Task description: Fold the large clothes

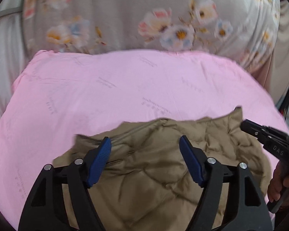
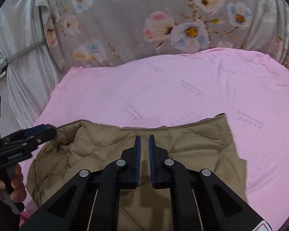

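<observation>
A tan quilted jacket (image 1: pixel 156 165) lies on the pink sheet (image 1: pixel 106 88), partly folded and wrinkled. It also shows in the right wrist view (image 2: pixel 192 146), smoother on its right side. My left gripper (image 1: pixel 145 144) hovers over the jacket, open, with nothing between its blue pads. It also shows at the left of the right wrist view (image 2: pixel 40 130). My right gripper (image 2: pixel 144 139) is over the jacket's middle, its jaws nearly together with a narrow gap and no cloth in it. It also shows at the right edge of the left wrist view (image 1: pixel 246 125).
The pink sheet (image 2: pixel 183 88) covers a wide flat surface. A grey floral cloth (image 2: pixel 144 19) hangs behind it. White drapes (image 2: pixel 19 48) hang at the left. A hand (image 2: pixel 15 182) holds the left gripper's handle.
</observation>
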`<state>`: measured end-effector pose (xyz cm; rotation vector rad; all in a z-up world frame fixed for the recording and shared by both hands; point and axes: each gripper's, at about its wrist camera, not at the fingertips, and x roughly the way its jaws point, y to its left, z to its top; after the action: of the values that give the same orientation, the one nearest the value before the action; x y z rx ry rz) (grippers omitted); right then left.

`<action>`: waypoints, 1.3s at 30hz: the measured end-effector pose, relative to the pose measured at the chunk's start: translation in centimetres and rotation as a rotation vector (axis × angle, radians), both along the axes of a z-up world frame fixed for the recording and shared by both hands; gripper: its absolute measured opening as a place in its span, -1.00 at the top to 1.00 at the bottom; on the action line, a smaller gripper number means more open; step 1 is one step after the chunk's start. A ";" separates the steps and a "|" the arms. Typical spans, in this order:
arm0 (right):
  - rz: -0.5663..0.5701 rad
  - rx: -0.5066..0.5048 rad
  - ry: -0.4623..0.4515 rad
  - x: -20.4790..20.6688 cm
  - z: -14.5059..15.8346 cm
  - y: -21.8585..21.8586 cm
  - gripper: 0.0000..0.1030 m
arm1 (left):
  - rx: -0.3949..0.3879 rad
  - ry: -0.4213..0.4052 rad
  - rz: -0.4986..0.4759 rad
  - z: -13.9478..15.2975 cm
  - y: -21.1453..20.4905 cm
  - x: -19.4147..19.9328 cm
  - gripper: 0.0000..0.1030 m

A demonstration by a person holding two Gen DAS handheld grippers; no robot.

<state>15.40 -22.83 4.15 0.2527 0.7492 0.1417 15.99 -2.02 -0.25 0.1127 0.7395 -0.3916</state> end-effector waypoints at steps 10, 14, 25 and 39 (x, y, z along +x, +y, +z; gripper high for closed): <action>-0.203 -0.117 0.164 4.1 -5.5 -8.5 0.89 | 0.066 0.048 0.215 -4.9 5.1 7.2 -0.21; -0.243 -0.002 0.191 3.9 -8.3 -10.8 0.95 | -0.018 0.126 0.248 -7.8 7.3 8.5 -0.30; -0.269 -0.056 0.148 3.7 -8.7 -9.1 0.96 | -0.016 0.099 0.286 -9.3 7.2 8.5 -0.46; -0.309 -0.032 0.159 3.4 -7.2 -9.4 0.88 | 0.056 0.093 0.351 -8.2 6.7 8.3 -0.54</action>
<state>18.76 -32.22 -3.01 0.3486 0.8600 -0.1847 24.29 4.73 -8.48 0.0163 0.8443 -0.0413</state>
